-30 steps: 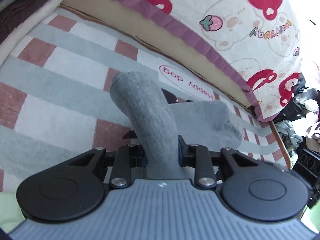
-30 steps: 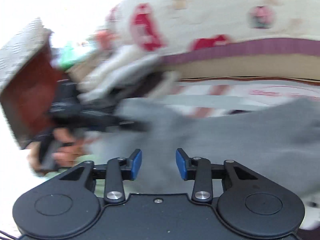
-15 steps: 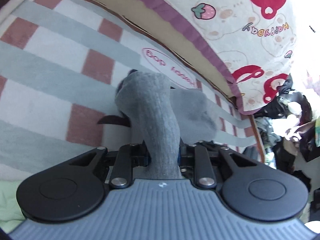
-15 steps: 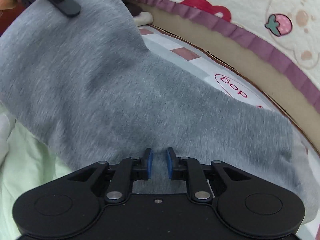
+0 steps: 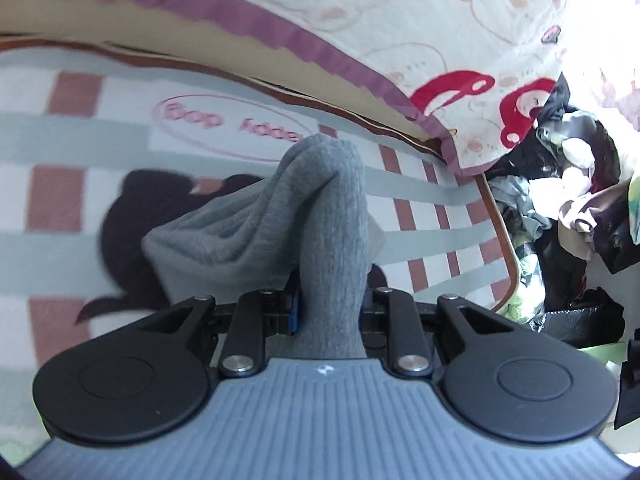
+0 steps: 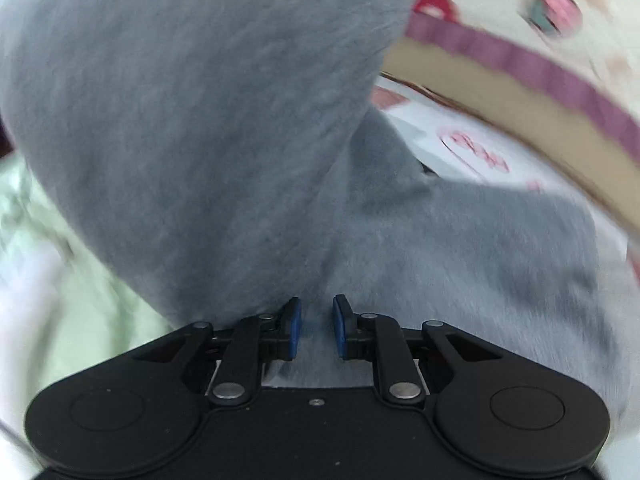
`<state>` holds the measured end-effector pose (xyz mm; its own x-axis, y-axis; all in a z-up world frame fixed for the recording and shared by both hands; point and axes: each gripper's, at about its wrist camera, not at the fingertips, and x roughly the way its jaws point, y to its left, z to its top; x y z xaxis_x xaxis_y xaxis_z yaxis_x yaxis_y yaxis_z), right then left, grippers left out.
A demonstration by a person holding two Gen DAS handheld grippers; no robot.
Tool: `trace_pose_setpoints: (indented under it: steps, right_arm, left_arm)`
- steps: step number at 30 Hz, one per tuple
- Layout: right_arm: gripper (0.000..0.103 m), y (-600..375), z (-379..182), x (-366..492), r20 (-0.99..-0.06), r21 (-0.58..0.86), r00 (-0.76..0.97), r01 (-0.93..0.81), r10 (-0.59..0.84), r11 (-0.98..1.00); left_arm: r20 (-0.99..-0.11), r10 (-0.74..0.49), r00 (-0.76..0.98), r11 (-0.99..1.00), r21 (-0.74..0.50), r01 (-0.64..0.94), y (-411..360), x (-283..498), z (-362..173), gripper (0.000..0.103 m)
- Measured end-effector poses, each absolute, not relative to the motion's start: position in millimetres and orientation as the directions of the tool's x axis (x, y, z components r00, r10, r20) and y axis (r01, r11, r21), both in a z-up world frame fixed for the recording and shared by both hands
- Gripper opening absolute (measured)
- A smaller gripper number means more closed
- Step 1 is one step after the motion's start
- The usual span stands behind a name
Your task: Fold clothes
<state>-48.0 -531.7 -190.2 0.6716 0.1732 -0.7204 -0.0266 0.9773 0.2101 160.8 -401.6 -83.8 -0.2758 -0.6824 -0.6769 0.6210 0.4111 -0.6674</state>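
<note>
A bed takes up both views: a checked blanket (image 5: 72, 152) in white, grey-green and rust, with a cartoon-print quilt (image 5: 420, 40) edged in purple across the top of the frame and a heap of dark clothes (image 5: 560, 200) at the right edge. The grey garment (image 5: 256, 224) lies in the middle of the blanket, over a dark item (image 5: 128, 216).

The left hand-held gripper (image 5: 328, 312) is clenched on a ribbed band of it, which rises between its pads. The right hand-held gripper (image 6: 316, 332) has grey cloth between its narrow blue pads and appears to pinch it; motion blur leaves the contact unsure.

Risks, as I judge them: a thin or partial right pinch could slip as the cloth is drawn, spoiling the fold, and the dark item underneath could be dragged along.

Compared with a second ago, the right pads have narrowed from a wide gap, the garment now fills that view, and the left view has swung toward the clothes heap.
</note>
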Motion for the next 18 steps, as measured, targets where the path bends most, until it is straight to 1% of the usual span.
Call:
trace_pose_setpoints:
  steps: [2, 3, 5, 7, 10, 12, 13, 14, 16, 17, 18]
  right_arm:
    - [0.031, -566, -179, -59, -0.671, 0.369, 0.715, 0.094, 0.195, 0.925]
    - [0.039, -587, -178, -68, -0.634, 0.473, 0.748, 0.174, 0.196, 0.864]
    - [0.043, -634, -192, -88, -0.535, 0.701, 0.828, 0.327, 0.164, 0.634]
    - [0.043, -665, -216, -104, -0.453, 0.836, 0.876, 0.355, 0.163, 0.418]
    - [0.043, -689, -247, -115, -0.368, 0.924, 0.915, 0.339, 0.166, 0.177]
    - [0.043, -689, -248, -114, -0.353, 0.929, 0.922, 0.326, 0.160, 0.173]
    - [0.044, -688, -245, -113, -0.360, 0.924, 0.921, 0.329, 0.150, 0.196]
    - [0.044, -686, -242, -112, -0.373, 0.914, 0.918, 0.338, 0.136, 0.225]
    - [0.047, -686, -239, -112, -0.380, 0.909, 0.919, 0.348, 0.111, 0.231]
    - [0.048, -687, -237, -117, -0.358, 0.920, 0.928, 0.332, 0.104, 0.211]
    - [0.051, -687, -234, -122, -0.318, 0.937, 0.942, 0.296, 0.103, 0.186]
  left_arm:
    - [-0.681, -0.673, -0.288, 0.424, -0.675, 0.603, -428, 161, -88, 0.022]
    - [-0.685, -0.668, -0.292, 0.436, -0.678, 0.592, -439, 161, -93, 0.022]
    - [-0.697, -0.655, -0.291, 0.469, -0.678, 0.566, -461, 161, -106, 0.022]
    - [-0.714, -0.643, -0.276, 0.517, -0.671, 0.531, -482, 162, -125, 0.022]
    - [-0.729, -0.628, -0.271, 0.569, -0.668, 0.480, -510, 162, -154, 0.023]
    - [-0.734, -0.614, -0.289, 0.585, -0.670, 0.457, -527, 160, -169, 0.024]
    - [-0.739, -0.606, -0.295, 0.583, -0.665, 0.467, -533, 158, -173, 0.025]
    - [-0.744, -0.597, -0.299, 0.576, -0.657, 0.486, -538, 155, -176, 0.029]
    - [-0.736, -0.612, -0.289, 0.565, -0.662, 0.492, -535, 153, -177, 0.031]
    - [-0.724, -0.631, -0.280, 0.563, -0.675, 0.476, -530, 154, -176, 0.031]
    - [-0.710, -0.650, -0.270, 0.561, -0.688, 0.460, -525, 155, -175, 0.031]
